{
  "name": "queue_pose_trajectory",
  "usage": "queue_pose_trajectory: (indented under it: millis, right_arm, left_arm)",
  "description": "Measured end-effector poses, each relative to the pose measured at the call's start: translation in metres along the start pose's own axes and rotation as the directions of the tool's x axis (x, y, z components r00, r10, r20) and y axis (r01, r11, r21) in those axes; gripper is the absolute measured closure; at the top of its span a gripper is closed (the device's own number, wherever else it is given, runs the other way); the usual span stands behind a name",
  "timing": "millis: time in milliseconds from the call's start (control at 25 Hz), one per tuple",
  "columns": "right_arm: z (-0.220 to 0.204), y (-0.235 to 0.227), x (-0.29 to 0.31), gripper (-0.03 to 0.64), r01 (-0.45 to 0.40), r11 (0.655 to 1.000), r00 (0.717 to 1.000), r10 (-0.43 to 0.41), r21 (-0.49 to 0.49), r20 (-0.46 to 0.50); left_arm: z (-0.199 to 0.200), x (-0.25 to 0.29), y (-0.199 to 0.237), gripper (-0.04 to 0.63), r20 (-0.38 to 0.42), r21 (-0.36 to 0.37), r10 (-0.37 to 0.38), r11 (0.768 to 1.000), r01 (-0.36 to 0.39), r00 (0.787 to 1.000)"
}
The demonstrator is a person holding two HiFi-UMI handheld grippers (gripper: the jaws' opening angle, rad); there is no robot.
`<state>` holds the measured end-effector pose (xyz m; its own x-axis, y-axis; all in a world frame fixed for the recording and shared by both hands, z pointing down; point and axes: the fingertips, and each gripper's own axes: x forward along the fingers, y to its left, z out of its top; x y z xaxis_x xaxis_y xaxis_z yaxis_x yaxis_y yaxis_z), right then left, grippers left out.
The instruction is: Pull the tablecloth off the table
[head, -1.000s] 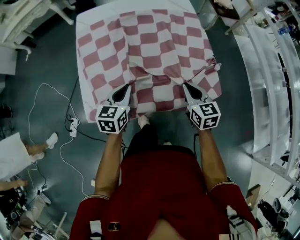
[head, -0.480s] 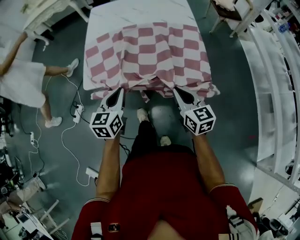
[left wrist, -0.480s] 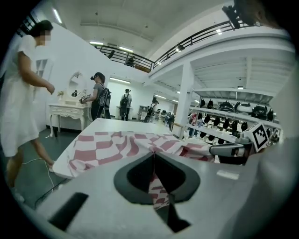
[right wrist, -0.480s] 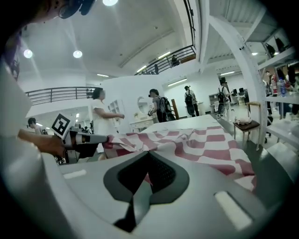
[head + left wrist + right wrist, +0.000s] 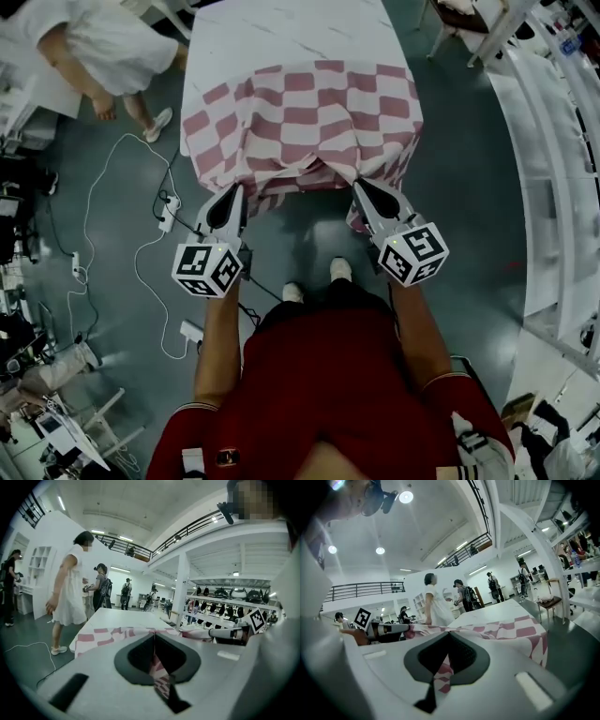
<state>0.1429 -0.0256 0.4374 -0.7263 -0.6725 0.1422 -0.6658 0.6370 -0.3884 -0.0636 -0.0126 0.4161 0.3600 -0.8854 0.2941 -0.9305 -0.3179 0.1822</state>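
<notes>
A wide hall with a dark floor (image 5: 473,216); at its left a person in a white dress (image 5: 103,42) stands off the table's far left corner, and a white cable (image 5: 141,272) loops over the floor. In the middle stands the white table (image 5: 281,28), its far half bare. The checked tablecloth (image 5: 309,112) covers only the near half and drapes over the near edge and both near corners. My left gripper (image 5: 238,190) is clenched on the cloth's hem below the near edge, towards the left corner; my right gripper (image 5: 360,186) is clenched on the same hem towards the right corner; the cloth bunches into folds between them. White shelving (image 5: 553,187) runs along the right. I judge the pull roughly half done; what is left is to draw the cloth on towards me until its far hem clears the near edge.
</notes>
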Motion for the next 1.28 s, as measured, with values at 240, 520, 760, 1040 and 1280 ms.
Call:
queue_pose_trajectory:
  millis: [240, 520, 760, 1040, 1280]
  right_arm:
    - [-0.009, 0.095, -0.017, 0.604, -0.025, 0.999, 0.998, 0.027, -0.030, 0.053]
    - [-0.012, 0.159, -0.032, 0.604, -0.016, 1.000, 0.994, 0.015, 0.010, 0.111]
    - [-0.011, 0.181, -0.044, 0.604, 0.012, 0.998, 0.988, -0.021, 0.054, 0.155]
    - [-0.034, 0.225, -0.065, 0.604, 0.032, 0.997, 0.984, -0.043, 0.067, 0.175]
    - [-0.016, 0.218, -0.075, 0.604, 0.018, 0.998, 0.983, -0.029, 0.057, 0.184]
  left_arm:
    - [0.006, -0.090, 0.013, 0.584, 0.094, 0.006, -0.043, 0.999, 0.043, 0.995]
    - [0.019, -0.156, 0.023, 0.584, 0.183, 0.025, -0.109, 0.994, 0.106, 0.977]
    - [0.037, -0.186, 0.022, 0.584, 0.227, 0.047, -0.173, 0.985, 0.166, 0.958]
    - [0.027, -0.232, 0.024, 0.584, 0.236, 0.065, -0.221, 0.975, 0.212, 0.946]
    - [0.036, -0.232, 0.010, 0.584, 0.247, 0.062, -0.208, 0.978, 0.199, 0.946]
